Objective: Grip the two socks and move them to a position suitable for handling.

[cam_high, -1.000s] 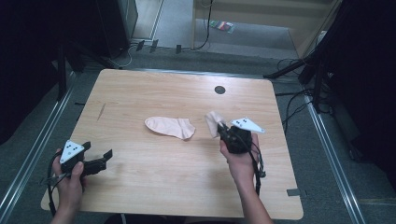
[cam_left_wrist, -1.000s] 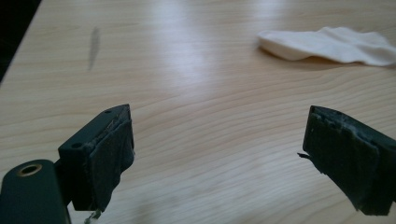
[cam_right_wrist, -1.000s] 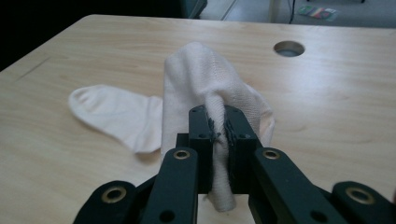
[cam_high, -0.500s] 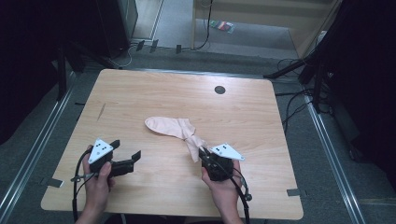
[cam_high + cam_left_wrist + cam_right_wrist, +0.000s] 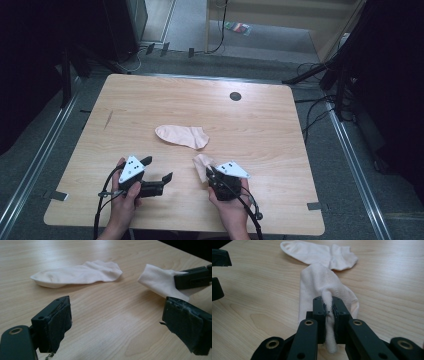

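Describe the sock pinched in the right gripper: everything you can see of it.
The sock in the right gripper is pale peach, a soft knit with a fine ribbed weave. The right gripper has its jaws shut on a bunched fold of it, a bit of fabric poking out behind them. The rest lies limp and creased on the wooden table, stretching away from the jaws toward the other sock, which lies flat farther out. Whether the two socks touch is unclear.

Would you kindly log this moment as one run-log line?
right gripper: shut on held sock | left gripper: open | second sock: flat on table
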A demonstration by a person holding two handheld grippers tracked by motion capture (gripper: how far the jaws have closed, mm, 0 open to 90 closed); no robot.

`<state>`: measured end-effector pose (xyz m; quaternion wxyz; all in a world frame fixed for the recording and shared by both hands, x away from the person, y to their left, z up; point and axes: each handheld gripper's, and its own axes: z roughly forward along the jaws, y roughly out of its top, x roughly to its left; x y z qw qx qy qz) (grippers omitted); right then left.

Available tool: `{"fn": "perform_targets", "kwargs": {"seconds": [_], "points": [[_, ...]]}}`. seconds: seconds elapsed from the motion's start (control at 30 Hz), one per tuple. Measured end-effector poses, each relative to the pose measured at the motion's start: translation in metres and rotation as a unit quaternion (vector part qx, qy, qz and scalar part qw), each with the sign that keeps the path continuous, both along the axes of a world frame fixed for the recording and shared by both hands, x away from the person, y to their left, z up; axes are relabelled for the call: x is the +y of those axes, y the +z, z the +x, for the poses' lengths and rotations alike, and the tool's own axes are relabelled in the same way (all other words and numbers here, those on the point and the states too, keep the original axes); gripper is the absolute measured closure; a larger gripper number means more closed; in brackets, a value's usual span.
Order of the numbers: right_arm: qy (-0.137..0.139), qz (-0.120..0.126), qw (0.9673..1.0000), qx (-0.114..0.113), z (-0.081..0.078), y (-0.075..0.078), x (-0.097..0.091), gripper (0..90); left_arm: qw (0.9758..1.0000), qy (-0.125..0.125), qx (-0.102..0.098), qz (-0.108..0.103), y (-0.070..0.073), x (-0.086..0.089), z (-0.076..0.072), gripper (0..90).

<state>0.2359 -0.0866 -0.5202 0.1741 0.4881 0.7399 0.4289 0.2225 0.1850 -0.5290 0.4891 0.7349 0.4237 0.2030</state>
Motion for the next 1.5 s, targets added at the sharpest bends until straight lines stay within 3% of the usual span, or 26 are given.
{"fn": "perform_targets", "kwargs": {"seconds": [0.2, 0.33, 0.37, 0.47, 0.5, 0.6, 0.73, 0.93, 1.1, 1.27, 1.37, 1.5], "points": [[0.001, -0.013, 0.9999, 0.006, -0.001, -0.015, 0.011, 83.9, 0.9999, -0.01, 0.006, 0.004, -0.005, -0.004, 0.001, 9.4], [-0.006, -0.013, 0.9999, -0.003, 0.0, -0.017, 0.012, 83.2, 0.9998, -0.014, 0.01, 0.007, -0.008, -0.006, 0.002, 9.4], [-0.008, -0.011, 0.9999, -0.004, 0.0, -0.017, 0.012, 81.4, 0.9998, -0.014, 0.01, 0.007, -0.008, -0.006, 0.003, 9.4], [0.0, 0.021, 0.9998, 0.002, 0.003, -0.015, 0.007, 61.7, 0.9998, -0.013, 0.013, 0.006, -0.009, -0.006, 0.004, 9.4], [0.009, 0.032, 0.9994, 0.007, 0.004, -0.014, 0.005, 58.3, 0.9998, -0.013, 0.013, 0.006, -0.009, -0.006, 0.004, 9.4], [0.002, 0.035, 0.9994, -0.001, 0.005, -0.009, -0.001, 52.0, 0.9998, -0.012, 0.014, 0.007, -0.01, -0.005, 0.004, 9.4], [-0.019, 0.017, 0.9997, -0.001, 0.012, -0.009, -0.013, 52.4, 0.9998, -0.011, 0.014, 0.007, -0.01, -0.005, 0.005, 9.4], [-0.041, 0.034, 0.9985, 0.009, 0.021, -0.007, -0.035, 57.5, 0.9999, -0.005, 0.015, 0.004, -0.009, -0.003, 0.006, 9.4], [-0.048, 0.046, 0.9978, 0.006, 0.025, -0.002, -0.051, 73.1, 0.9999, -0.004, 0.013, 0.002, -0.008, -0.003, 0.006, 9.5], [-0.027, 0.059, 0.9977, 0.019, 0.027, -0.004, -0.05, 77.2, 0.9998, -0.003, 0.017, 0.004, -0.01, -0.004, 0.008, 9.5], [-0.008, 0.047, 0.9985, 0.027, 0.026, -0.009, -0.039, 77.4, 0.9998, -0.008, 0.019, 0.007, -0.01, -0.007, 0.008, 9.5], [0.027, 0.047, 0.9982, 0.026, 0.026, -0.014, -0.025, 70.6, 0.9997, -0.012, 0.018, 0.01, -0.01, -0.01, 0.006, 9.6]]}}
